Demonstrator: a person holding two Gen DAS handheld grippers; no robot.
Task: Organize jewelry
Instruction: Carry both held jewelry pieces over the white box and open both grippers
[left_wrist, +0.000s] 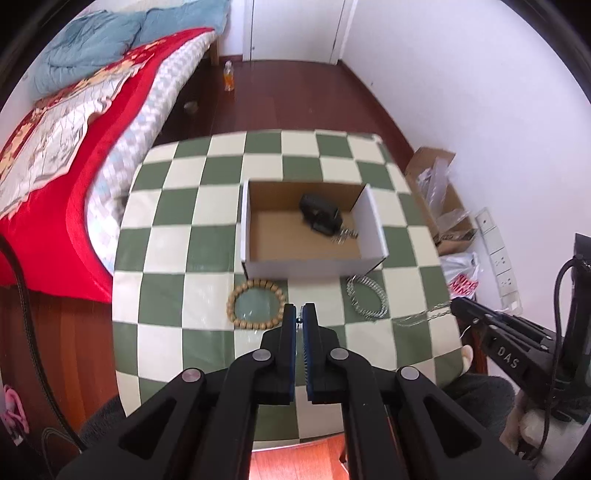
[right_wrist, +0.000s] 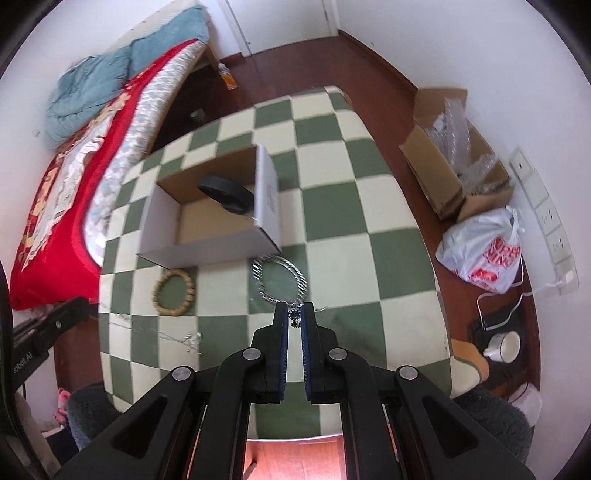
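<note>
An open cardboard box (left_wrist: 314, 258) (right_wrist: 207, 247) stands on the checkered table and holds a black watch (left_wrist: 319, 214) (right_wrist: 227, 194) and a small silver piece (left_wrist: 343, 236). A wooden bead bracelet (left_wrist: 256, 303) (right_wrist: 173, 291) and a silver bangle (left_wrist: 365, 300) (right_wrist: 280, 280) lie in front of the box. My right gripper (right_wrist: 294, 314) (left_wrist: 456, 308) is shut on a thin silver chain with a dark pendant (right_wrist: 294, 314), which trails over the table (left_wrist: 417, 319). My left gripper (left_wrist: 300, 314) is shut and empty, above the table's near part.
The table (left_wrist: 184, 332) is small with green and cream checks. A bed with a red cover (left_wrist: 74, 147) stands to the left. A cardboard carton (right_wrist: 454, 177), a plastic bag (right_wrist: 484, 254) and a cup (right_wrist: 504, 345) sit on the floor to the right.
</note>
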